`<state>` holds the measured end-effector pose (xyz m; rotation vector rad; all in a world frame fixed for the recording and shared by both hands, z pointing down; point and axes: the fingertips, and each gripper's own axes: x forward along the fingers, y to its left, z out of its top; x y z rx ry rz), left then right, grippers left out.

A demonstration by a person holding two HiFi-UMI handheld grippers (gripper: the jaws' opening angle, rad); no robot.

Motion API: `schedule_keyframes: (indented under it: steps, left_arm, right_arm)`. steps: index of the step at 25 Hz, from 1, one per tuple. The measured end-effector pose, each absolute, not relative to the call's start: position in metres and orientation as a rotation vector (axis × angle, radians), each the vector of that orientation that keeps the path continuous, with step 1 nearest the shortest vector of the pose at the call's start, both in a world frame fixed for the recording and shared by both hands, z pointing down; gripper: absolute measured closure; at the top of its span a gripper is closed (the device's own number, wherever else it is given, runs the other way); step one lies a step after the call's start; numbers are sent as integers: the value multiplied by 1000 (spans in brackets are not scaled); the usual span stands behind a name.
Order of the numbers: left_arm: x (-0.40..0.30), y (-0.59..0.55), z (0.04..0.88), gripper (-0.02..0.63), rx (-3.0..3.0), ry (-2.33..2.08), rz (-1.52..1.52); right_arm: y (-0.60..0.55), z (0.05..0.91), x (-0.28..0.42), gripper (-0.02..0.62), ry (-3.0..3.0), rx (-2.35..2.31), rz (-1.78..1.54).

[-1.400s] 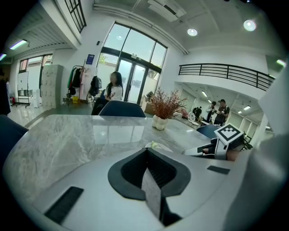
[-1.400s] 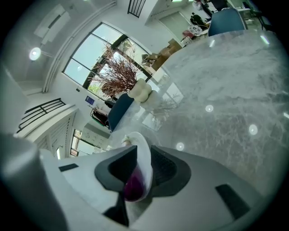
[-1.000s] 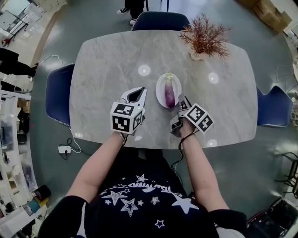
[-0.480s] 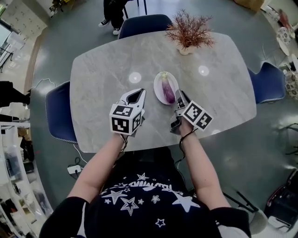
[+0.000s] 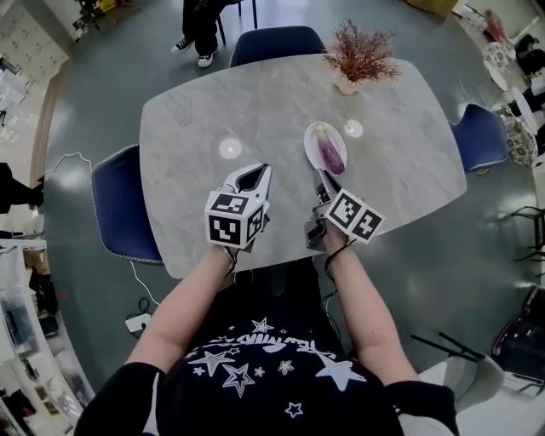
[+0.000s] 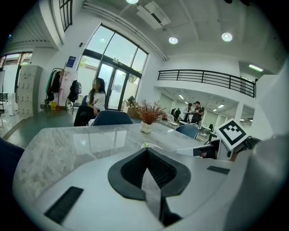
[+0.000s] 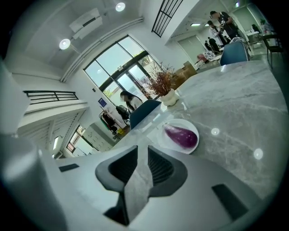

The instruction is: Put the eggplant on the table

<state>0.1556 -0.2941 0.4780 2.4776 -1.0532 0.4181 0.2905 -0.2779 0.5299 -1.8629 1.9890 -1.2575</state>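
A purple eggplant point(image 5: 330, 156) lies on a small white plate point(image 5: 312, 136) in the middle of the grey marble table point(image 5: 213, 119). My right gripper point(image 5: 320, 175) is shut and empty, with its tips just short of the plate's near rim. The right gripper view shows the eggplant point(image 7: 182, 136) on the plate point(image 7: 183, 123) ahead of the right gripper point(image 7: 142, 150). My left gripper point(image 5: 259, 169) hovers to the plate's left, also shut and empty. In the left gripper view, the left gripper point(image 6: 146, 150) points across the table, and the right gripper's marker cube point(image 6: 232, 133) shows at the right.
A vase of dried red branches point(image 5: 358, 55) stands at the table's far edge, beyond the plate. Blue chairs sit at the far side point(image 5: 277, 38), the left point(image 5: 119, 200) and the right point(image 5: 477, 136). A person's legs point(image 5: 200, 25) show past the far chair.
The head view has swung, so the table and plate sit further right in the picture. Both grippers hold about the same places by the plate and stay shut.
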Motion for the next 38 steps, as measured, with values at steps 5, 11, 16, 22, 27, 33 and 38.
schedule_keyframes:
  steps: [5,11,16,22,27,33,38]
  left_arm:
    - [114,-284,478,598,2497,-998,378]
    - [108,-261,497,598,2498,-849,403]
    - [132,-238,501,598,2537,-732,433]
    - [151,-218,501,598,2564,-688,465]
    - [152,-193,501,598,2588,-678,528]
    - [154,-137,493,598,2635,-645,575]
    - [154,-95,476,598,2670,-642,554]
  right_arm:
    - [-257,530,241,519,1980,-1910,-1221]
    - [-216,532,214,520,1910,-1987,-1188]
    - [-186,533,222,520,1870,-2060,-1175]
    - [-165,524,233,520,1916,-2120,-1119]
    - [-145,515,232,520,1957,-2131,-1062]
    - [-95,511,229,520,1901,-2077,-1066]
    - [-54,490,226,520,1943,-2089,-1015]
